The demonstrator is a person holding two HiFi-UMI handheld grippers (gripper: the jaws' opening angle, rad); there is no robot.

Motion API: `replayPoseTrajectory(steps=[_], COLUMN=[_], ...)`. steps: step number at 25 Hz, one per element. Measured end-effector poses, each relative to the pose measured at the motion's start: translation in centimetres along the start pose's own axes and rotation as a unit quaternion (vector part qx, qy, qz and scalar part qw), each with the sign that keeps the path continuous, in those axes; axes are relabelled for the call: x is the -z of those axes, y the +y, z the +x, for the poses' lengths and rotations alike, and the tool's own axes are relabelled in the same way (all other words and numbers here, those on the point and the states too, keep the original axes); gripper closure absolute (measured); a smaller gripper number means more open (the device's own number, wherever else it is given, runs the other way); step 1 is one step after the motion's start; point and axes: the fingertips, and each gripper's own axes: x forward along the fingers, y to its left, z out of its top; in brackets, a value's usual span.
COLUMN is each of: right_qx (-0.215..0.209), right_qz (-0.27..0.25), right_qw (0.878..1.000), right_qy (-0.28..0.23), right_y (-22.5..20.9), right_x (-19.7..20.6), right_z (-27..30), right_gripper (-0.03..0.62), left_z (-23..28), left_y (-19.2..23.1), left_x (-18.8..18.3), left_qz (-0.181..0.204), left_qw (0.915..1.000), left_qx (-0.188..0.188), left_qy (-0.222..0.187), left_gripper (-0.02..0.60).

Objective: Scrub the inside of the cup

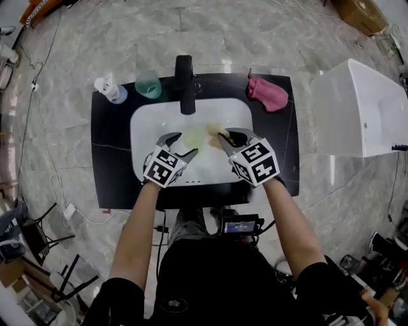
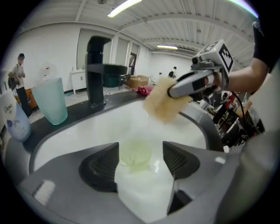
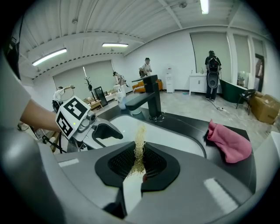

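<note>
Both jaws of the left gripper stand released, the pale cup in the sink just ahead; the right gripper clenches a fibrous scrubber above the sink.

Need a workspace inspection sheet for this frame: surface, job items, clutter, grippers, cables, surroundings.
Surface: black counter with a white basin and a black faucet.
Job's things: pale cup sits in the basin; tan scrub pad is above it.
Clutter: teal cup and bottle left of the faucet, pink cloth right of it, all on the counter.
Grippers: left gripper open, pale cup lined up between its jaws, no grip; right gripper shut on the scrub pad.
Cables: loose cable on the floor, left.
Surroundings: white tub, cardboard box, people far behind.
</note>
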Motion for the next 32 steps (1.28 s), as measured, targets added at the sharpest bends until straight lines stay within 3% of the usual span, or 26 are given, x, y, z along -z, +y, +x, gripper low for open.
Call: replayPoseTrajectory(steps=[3,8,14,21,26,32], right_qx=[0.0,-0.01,-0.028,-0.035,-0.037,-0.035], right_qz=[0.008,0.016,0.018,0.021,0.02,0.015], right_qw=[1.0,0.999,0.997,0.995,0.993,0.992], right_qy=[0.019,0.042,0.073,0.094,0.11,0.119], right_y=[-0.2,0.2,1.9,2.4,2.7,2.7], right_x=[0.4,1.0,2.2,3.2,4.2,4.7], right_z=[2.0,4.7,7.2,8.5,8.8,8.7], right_gripper=[0.551,0.551,0.551,0.551,0.551,0.551], left_z=[1.8,4.5,6.9,8.8,9.7,9.7], left_y=[0.0,0.3,-0.9,-0.3,-0.5,-1.2], left_x=[1.2,3.7,5.3,5.1,4.6,4.3], left_qz=[-0.006,-0.023,-0.018,-0.014,0.004,0.028], left_qw=[0.9995,0.9977,0.995,0.9954,0.9957,0.9948], left_qx=[0.025,0.052,0.088,0.09,0.092,0.098], left_qy=[0.019,0.038,0.045,0.028,0.006,0.007], left_gripper=[0.231,0.183,0.179,0.181,0.206,0.207])
